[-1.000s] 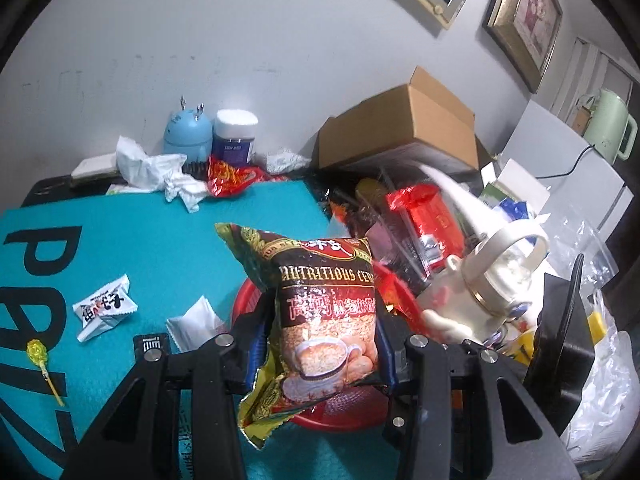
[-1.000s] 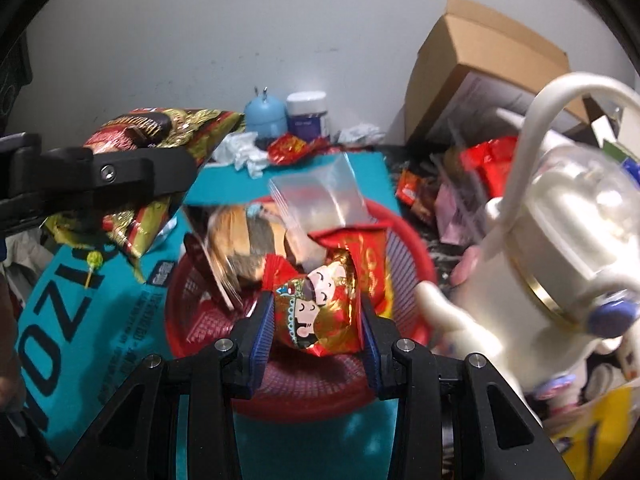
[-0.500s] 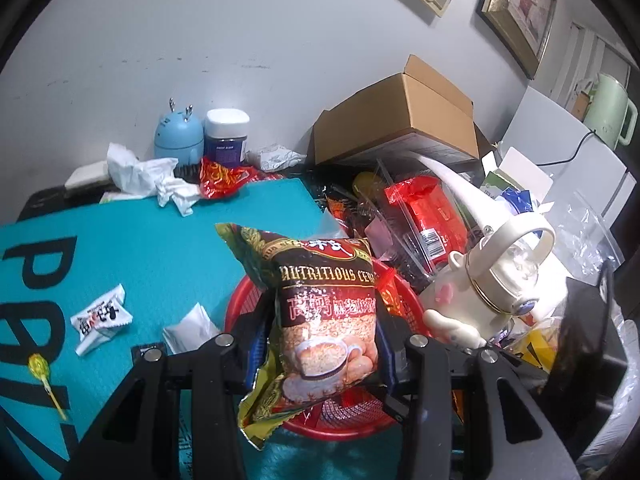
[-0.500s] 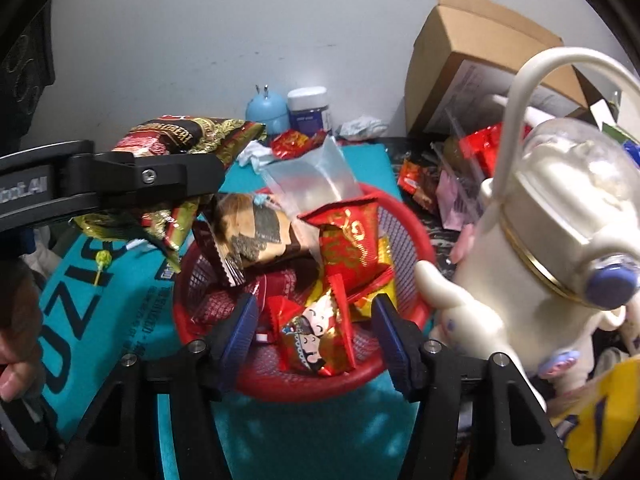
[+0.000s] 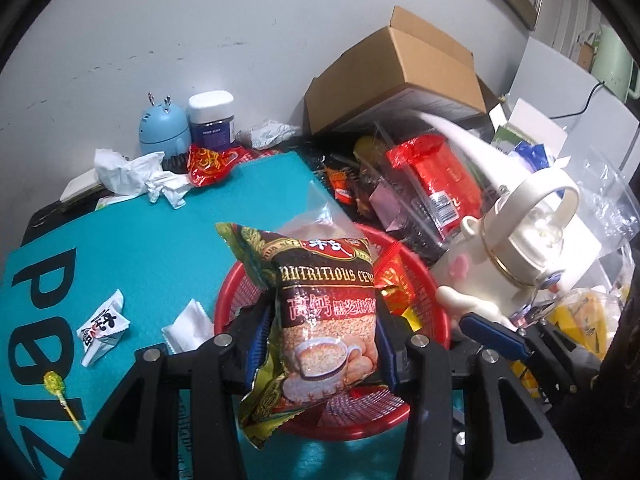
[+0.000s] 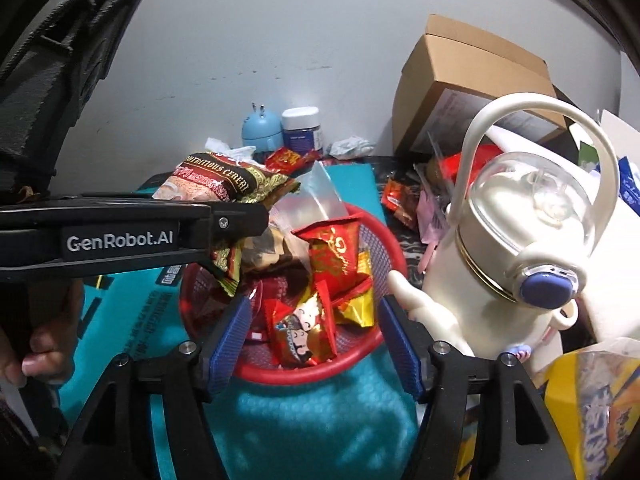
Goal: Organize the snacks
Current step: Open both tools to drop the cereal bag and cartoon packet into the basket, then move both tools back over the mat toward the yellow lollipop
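The left hand-held gripper (image 5: 320,344) was pinching a cereal bag (image 5: 326,320) between its blue pads, the bag upright and held above the near-left rim of the red basket (image 5: 434,300). From the right wrist view the same bag (image 6: 224,186) hung over the basket's (image 6: 384,248) left side, clear of the contents. The right hand-held gripper (image 6: 316,344) stood spread, its jaws having just been opening, with nothing pressed between the pads; a red cartoon-face packet (image 6: 300,336) lay in the basket directly beyond the gap, loose among other red and gold packets and a clear bag (image 6: 324,196) at the basket's far side. The basket sat on a teal mat (image 5: 160,240) on the counter. Left of the basket on the mat lay a white sachet (image 5: 188,330), a white wrapped sweet (image 5: 102,326) and a yellow lollipop (image 5: 60,394). Just right of the basket stood a cream bottle (image 6: 500,264) with a loop handle. Behind the basket, against the wall, were a cardboard box (image 5: 400,76), a blue round device (image 5: 164,130) and a white-lidded jar (image 5: 212,120). Fingers (image 6: 44,344) of a hand gripped the left tool's handle.
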`<act>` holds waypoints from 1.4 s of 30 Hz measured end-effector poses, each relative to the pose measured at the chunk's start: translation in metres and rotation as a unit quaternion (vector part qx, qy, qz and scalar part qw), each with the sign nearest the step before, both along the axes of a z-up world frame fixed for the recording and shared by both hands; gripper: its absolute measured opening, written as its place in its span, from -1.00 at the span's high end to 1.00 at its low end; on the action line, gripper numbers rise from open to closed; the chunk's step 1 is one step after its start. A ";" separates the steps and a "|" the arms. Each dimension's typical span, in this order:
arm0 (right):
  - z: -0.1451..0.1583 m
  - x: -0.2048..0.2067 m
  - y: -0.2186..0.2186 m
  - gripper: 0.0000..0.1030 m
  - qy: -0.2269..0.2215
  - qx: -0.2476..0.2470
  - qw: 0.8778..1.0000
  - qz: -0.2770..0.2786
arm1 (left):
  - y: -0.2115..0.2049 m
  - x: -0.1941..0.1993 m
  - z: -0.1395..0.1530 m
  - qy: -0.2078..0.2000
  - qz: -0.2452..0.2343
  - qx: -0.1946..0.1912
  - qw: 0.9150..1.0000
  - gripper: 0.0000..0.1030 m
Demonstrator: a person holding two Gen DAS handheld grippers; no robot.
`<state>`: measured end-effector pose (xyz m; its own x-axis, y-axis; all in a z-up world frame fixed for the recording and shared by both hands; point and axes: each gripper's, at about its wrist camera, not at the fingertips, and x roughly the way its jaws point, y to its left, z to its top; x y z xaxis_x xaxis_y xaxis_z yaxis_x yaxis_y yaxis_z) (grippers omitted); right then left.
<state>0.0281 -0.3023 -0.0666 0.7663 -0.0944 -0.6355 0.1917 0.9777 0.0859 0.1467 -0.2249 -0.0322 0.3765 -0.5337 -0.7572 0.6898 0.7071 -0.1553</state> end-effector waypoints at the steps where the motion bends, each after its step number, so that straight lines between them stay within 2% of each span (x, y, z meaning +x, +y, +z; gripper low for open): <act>1: 0.000 0.000 0.000 -0.29 -0.001 0.003 1.000 0.000 | 0.000 0.000 0.000 0.002 -0.001 0.003 1.000 0.14; 4: 0.000 -0.002 -0.001 -0.29 0.000 0.009 1.000 0.001 | 0.000 0.001 0.001 0.009 -0.007 0.004 1.000 0.02; 6: 0.002 -0.002 -0.001 -0.29 0.002 0.011 1.000 -0.001 | 0.000 -0.001 0.005 0.003 -0.011 -0.002 1.000 -0.25; 7: 0.002 -0.003 -0.001 -0.29 0.002 0.012 1.000 -0.001 | 0.000 -0.001 0.006 -0.002 -0.011 -0.005 1.000 -0.28; 21: 0.017 -0.007 0.009 -0.29 -0.007 0.007 1.000 0.009 | 0.027 -0.011 0.027 -0.022 0.014 -0.008 1.000 -0.29; 33: 0.047 -0.019 0.043 -0.29 -0.035 -0.003 0.998 0.050 | 0.083 -0.036 0.055 -0.050 0.053 -0.020 0.997 -0.29; 42: 0.077 -0.035 0.084 -0.29 -0.069 -0.017 0.993 0.096 | 0.135 -0.067 0.084 -0.089 0.098 -0.030 0.991 -0.29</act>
